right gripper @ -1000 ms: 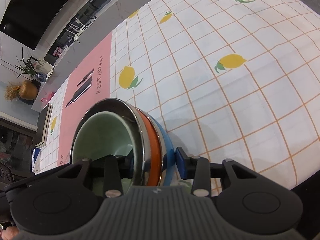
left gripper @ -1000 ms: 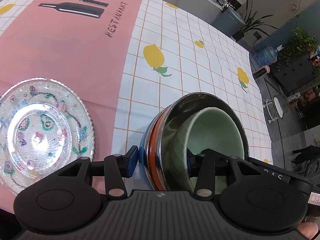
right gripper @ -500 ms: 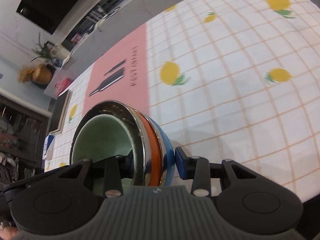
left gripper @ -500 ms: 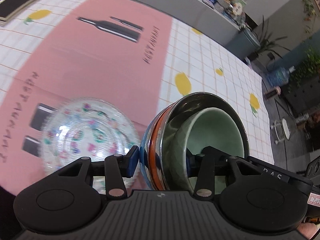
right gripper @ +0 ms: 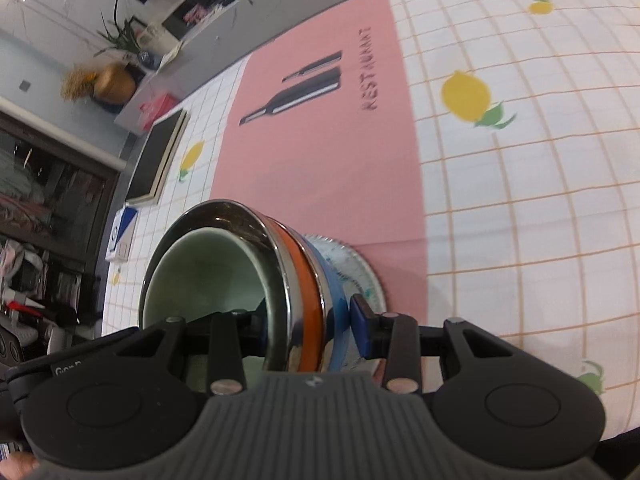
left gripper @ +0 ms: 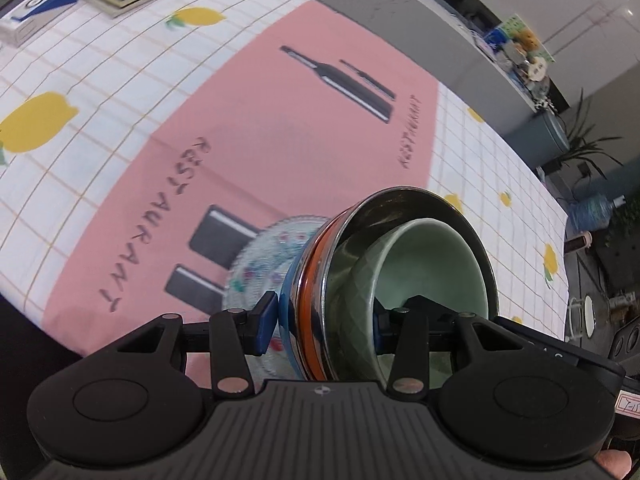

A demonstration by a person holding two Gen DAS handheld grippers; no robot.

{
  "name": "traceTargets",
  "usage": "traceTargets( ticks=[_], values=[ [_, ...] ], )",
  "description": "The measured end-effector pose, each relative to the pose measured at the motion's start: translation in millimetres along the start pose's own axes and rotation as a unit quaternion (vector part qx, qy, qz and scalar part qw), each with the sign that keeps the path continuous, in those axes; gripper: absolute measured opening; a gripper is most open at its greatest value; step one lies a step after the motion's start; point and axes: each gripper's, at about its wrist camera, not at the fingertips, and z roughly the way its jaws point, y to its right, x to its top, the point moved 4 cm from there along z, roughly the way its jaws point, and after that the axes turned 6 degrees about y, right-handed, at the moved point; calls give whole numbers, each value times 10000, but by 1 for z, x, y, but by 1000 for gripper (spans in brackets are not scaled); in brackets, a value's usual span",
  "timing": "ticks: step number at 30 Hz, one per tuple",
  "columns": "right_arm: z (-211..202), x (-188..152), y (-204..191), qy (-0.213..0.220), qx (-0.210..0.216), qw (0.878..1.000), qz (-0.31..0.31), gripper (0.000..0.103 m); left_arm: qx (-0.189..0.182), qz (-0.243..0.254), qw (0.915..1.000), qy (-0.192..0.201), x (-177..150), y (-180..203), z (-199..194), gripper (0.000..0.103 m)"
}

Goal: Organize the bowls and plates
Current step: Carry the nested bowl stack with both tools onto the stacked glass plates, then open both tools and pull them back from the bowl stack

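Holding a nested stack of bowls [left gripper: 320, 300], pale green ceramic inside shiny steel, orange and blue ones, I see it low in the middle of both frames. My left gripper [left gripper: 326, 322] and right gripper [right gripper: 308, 322] each pinch its rim. Under it sits a clear flowery glass plate [left gripper: 264, 256] on the pink mat [left gripper: 260, 120].

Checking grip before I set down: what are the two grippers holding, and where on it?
Both hold the nested bowl stack by its rim wall: left gripper and right gripper on opposite sides, one finger inside the green bowl, one outside.
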Motion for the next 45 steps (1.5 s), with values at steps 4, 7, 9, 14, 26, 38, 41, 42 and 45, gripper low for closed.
traceTargets(
  ticks=[4, 7, 9, 14, 26, 38, 41, 42, 45],
  values=[
    [8, -3, -4, -81, -61, 9999, -17, 38, 9, -99, 9999, -61, 1, -10, 2, 49],
    [12, -4, -4, -142, -125, 9998, -2, 38, 21, -138, 9998, -128, 1, -14, 6, 49],
    [15, -5, -2, -194, -181, 9996, 24, 38, 30, -166, 9997, -182, 0, -15, 10, 49],
    [15, -5, -3, -193, -214, 9996, 39, 38, 23, -161, 9997, -172, 0, -16, 11, 48],
    [14, -5, -9, -82, -210, 9995, -213, 45, 30, -112, 9998, -148, -1, -15, 13, 48],
    [-21, 4, -21, 624, -173, 9944, -832, 61, 92, 486, 9969, 610, 3, 0, -19, 58],
    [-43, 8, -29, 1066, -233, 9865, -1220, 61, 187, 718, 9919, 1033, 6, 8, -39, 58],
    [-52, 10, -31, 1223, -246, 9830, -1345, 61, 201, 813, 9892, 1203, 6, 11, -46, 58],
    [-80, 12, -35, 1690, -360, 9706, -1678, 61, 162, 1195, 9772, 1749, 4, 25, -71, 58]
  ],
)
